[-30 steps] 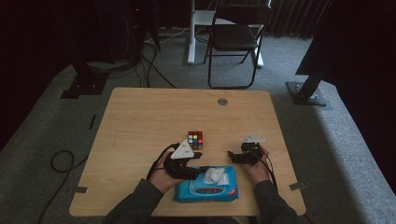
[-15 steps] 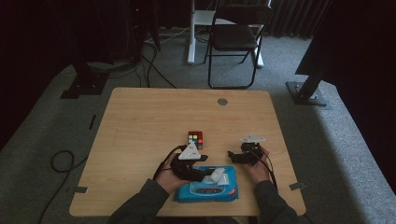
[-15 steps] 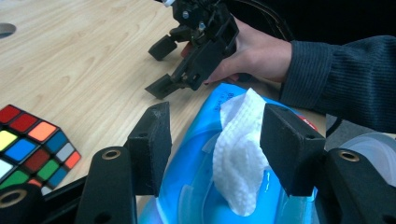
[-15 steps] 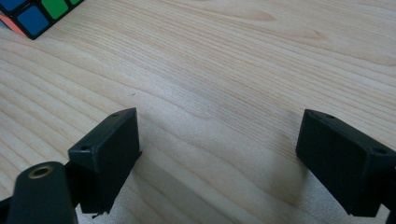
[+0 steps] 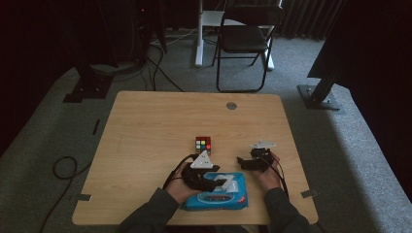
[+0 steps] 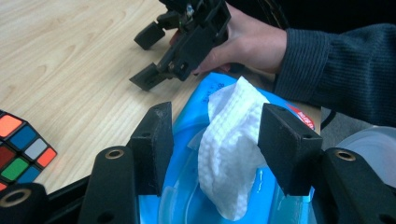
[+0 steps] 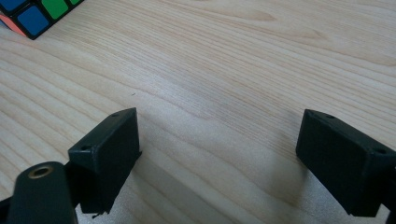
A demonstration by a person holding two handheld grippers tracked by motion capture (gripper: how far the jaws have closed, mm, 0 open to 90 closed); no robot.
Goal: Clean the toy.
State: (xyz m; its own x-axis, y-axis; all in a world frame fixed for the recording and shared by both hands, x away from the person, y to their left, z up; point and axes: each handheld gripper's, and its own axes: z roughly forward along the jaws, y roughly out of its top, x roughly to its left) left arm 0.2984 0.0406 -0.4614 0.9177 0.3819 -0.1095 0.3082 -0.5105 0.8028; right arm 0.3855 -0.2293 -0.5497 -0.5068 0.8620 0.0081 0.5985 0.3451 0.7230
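Note:
A blue pack of wet wipes (image 5: 217, 198) lies at the table's near edge, and a white wipe (image 6: 231, 149) sticks up out of its opening. My left gripper (image 6: 219, 144) is open, one jaw on each side of that wipe, not closed on it. From above, the left gripper (image 5: 222, 182) sits over the pack. My right gripper (image 5: 242, 162) rests just right of the pack and is open over bare wood (image 7: 219, 154), with nothing between its jaws. The left gripper view has the right gripper (image 6: 147, 58) beyond the pack.
A Rubik's cube (image 5: 203, 144) sits on the wooden table (image 5: 145, 131) just beyond the left hand; its corner is also in the right gripper view (image 7: 37, 14). A folding chair (image 5: 243, 39) and stand legs are on the carpet behind the table.
My left gripper has moved right, from beside the cube onto the wipes pack, so its jaws now straddle the raised wipe. The right gripper has stayed put.

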